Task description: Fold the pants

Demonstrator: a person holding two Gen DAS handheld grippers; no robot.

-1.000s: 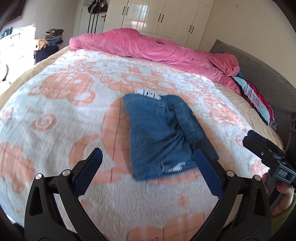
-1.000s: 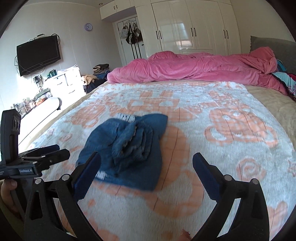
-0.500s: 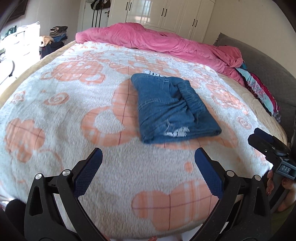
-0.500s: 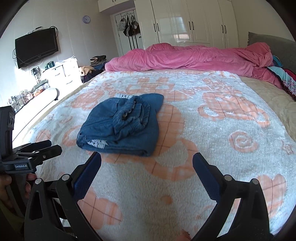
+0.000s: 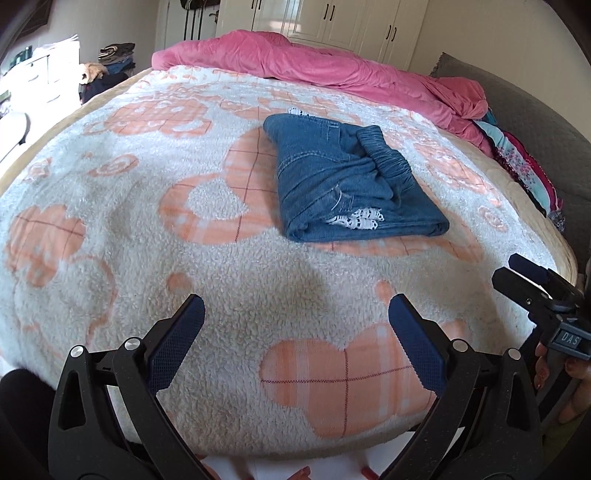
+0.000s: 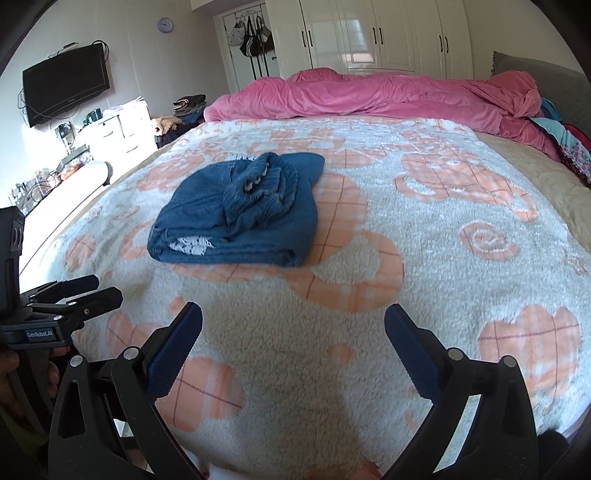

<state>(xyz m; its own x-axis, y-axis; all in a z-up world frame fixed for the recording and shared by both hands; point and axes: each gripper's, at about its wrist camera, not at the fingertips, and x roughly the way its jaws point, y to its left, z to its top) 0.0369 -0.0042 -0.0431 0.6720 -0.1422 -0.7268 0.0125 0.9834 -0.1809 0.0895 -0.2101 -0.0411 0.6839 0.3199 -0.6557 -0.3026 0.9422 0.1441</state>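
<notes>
Two blue-padded fingers of the left gripper stand spread wide in the left wrist view, nothing between them, over the near part of the fluffy white blanket with peach checked shapes. The folded blue denim pants lie farther up the bed on that blanket, well apart from the gripper, a compact rectangle with the gathered elastic waistband bunched on top and a bit of white lace showing at the near edge. A rumpled pink velvet duvet runs along the far side of the bed. At the right edge the right gripper shows from the side, held by a hand; from this angle I cannot tell its gap.

In the right wrist view the right gripper is released too, fingers wide over bare blanket near the bed's edge. The pants sit ahead and to the left, not touched. The left gripper appears at the left edge, above the blanket. A black wall-mounted television and white wardrobe doors stand behind.
</notes>
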